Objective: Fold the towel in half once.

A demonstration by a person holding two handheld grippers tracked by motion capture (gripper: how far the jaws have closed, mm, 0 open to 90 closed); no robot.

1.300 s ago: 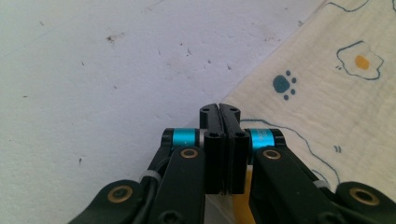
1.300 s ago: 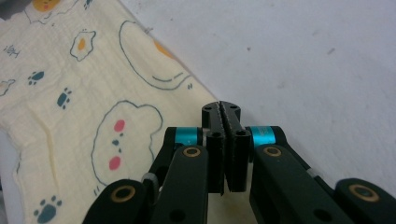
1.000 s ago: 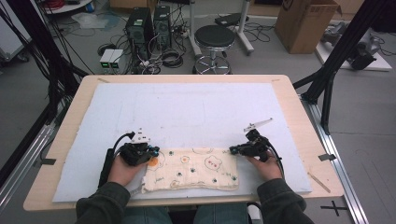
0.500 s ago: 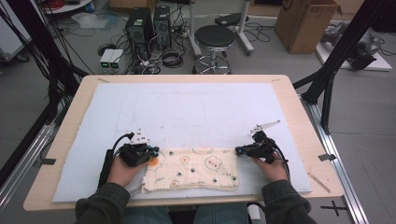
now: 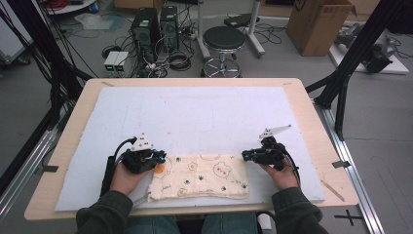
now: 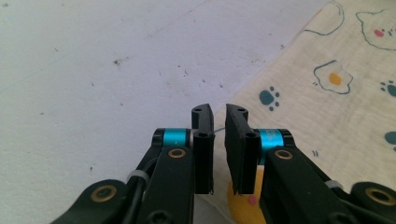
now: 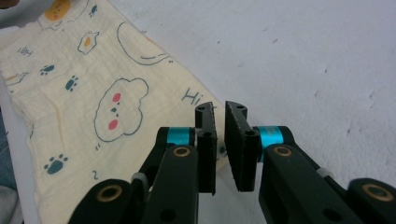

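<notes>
Both tools — left tool (image 5: 158,157), right tool (image 5: 246,155) — nearly clenched (narrow gap) at the cloth (image 5: 199,176) corners

Right gripper (image 7: 220,125) has its jaws almost closed, just a thin gap, sitting right at the cloth (image 7: 84,116) corner. Can't tell if it's pinching the edge. Cloth is cream with bears, eggs and paw prints, on a white mat (image 7: 303,60).

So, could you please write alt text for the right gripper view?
Two black fingers of the right gripper stand nearly closed, a narrow gap between them, at a corner of a cream cloth printed with bears, eggs and paw prints. The cloth lies flat on a white mat.
</notes>
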